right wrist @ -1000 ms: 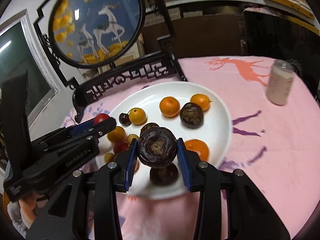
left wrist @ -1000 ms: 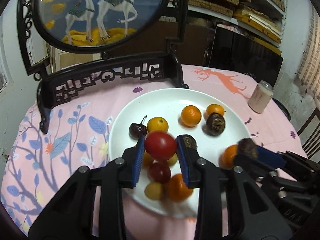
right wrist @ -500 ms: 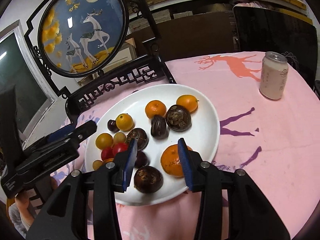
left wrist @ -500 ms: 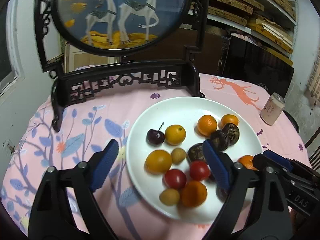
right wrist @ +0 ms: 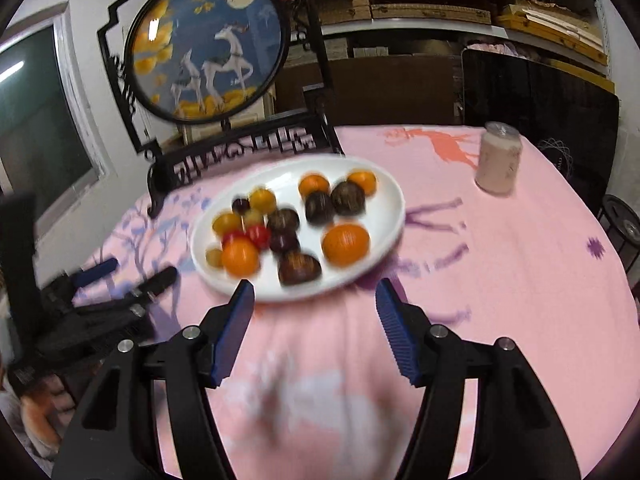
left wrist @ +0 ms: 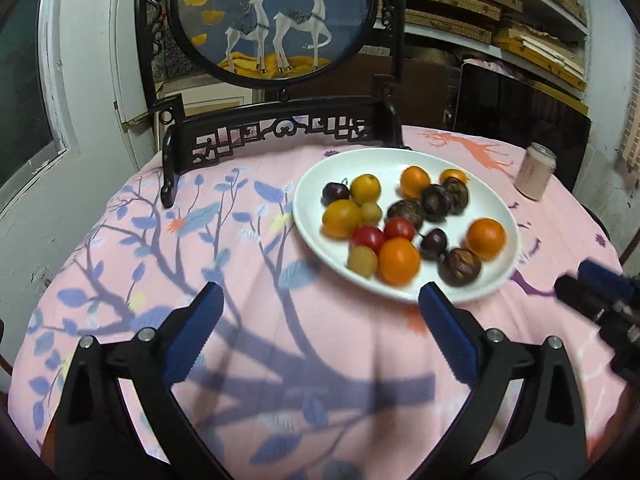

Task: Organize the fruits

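Here the left hand-held gripper (left wrist: 318, 322), with black arms and blue ribbed pads, stands spread wide over the pink, leaf-printed cloth of the round counter (left wrist: 120, 264), nothing between its pads; its jaws have just been opening. The right hand-held gripper (right wrist: 314, 306), likewise empty, is parted over the cloth just short of the plate, its jaws also just having opened. The fruits lie together on the white oval ceramic plate (left wrist: 308, 184): orange mandarins (left wrist: 399, 261), red cherry tomatoes (left wrist: 368, 238), yellow round fruits (left wrist: 341, 218), dark wrinkled passion fruits (left wrist: 460, 267) and dark cherries (left wrist: 335, 193). Behind the plate stands a black carved wooden screen holding a round blue panel with two white deer (left wrist: 276, 16). A pale pink drinks can (left wrist: 535, 176) stands upright on the cloth, well apart from the plate.
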A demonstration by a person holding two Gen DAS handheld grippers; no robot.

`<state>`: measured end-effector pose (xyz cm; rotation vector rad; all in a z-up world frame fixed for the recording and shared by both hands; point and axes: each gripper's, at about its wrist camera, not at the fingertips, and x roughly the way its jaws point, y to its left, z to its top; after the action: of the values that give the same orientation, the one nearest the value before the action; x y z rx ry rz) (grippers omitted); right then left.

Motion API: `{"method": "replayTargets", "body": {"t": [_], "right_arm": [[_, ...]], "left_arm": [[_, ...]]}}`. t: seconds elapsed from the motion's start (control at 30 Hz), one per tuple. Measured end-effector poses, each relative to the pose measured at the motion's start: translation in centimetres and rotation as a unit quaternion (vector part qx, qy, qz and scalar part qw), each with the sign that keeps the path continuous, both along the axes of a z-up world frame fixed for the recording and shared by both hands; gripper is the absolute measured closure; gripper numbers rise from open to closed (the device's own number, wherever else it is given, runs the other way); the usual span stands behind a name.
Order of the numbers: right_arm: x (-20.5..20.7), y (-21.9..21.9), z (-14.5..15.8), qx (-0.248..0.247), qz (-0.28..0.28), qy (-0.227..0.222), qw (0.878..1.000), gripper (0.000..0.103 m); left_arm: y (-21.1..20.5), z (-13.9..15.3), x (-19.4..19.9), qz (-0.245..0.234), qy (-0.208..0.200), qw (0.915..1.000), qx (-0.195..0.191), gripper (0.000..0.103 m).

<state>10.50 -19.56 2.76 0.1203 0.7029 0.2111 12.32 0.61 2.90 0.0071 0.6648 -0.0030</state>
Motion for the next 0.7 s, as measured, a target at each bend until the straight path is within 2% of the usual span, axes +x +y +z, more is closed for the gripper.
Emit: {"method": "replayTargets", "body": {"t": [0.17,0.3,0.5,0.7], "right_arm": [[-3.6,-0.4,-2.3,-0.015,0.003,0.024,1.0,0.031],[-5.1,0.7,-3.3,-0.041,0.016,0.031,0.999,0.016],[-6.5,3.3,-3.6,-0.122,0.034,0.0,0.992,0.015],[-6.4,3.6,-3.8,-0.12,0.042,0.013,0.992,0.015]], "left_arm": [[-0.5,1.3,-4.5,-0.011,-0.043,0.9989,0.013,0.002],[-0.9,1.2,-7.2,-0.023,-0.062,0.9973,0.032,0.002],[-1.6,1.0,-8.0,-0.028,-0.071,0.9959,0.048,0.002],[-1.5,1.2,-8.2,-0.028,-0.07,0.9962,0.043,0.002]]}}
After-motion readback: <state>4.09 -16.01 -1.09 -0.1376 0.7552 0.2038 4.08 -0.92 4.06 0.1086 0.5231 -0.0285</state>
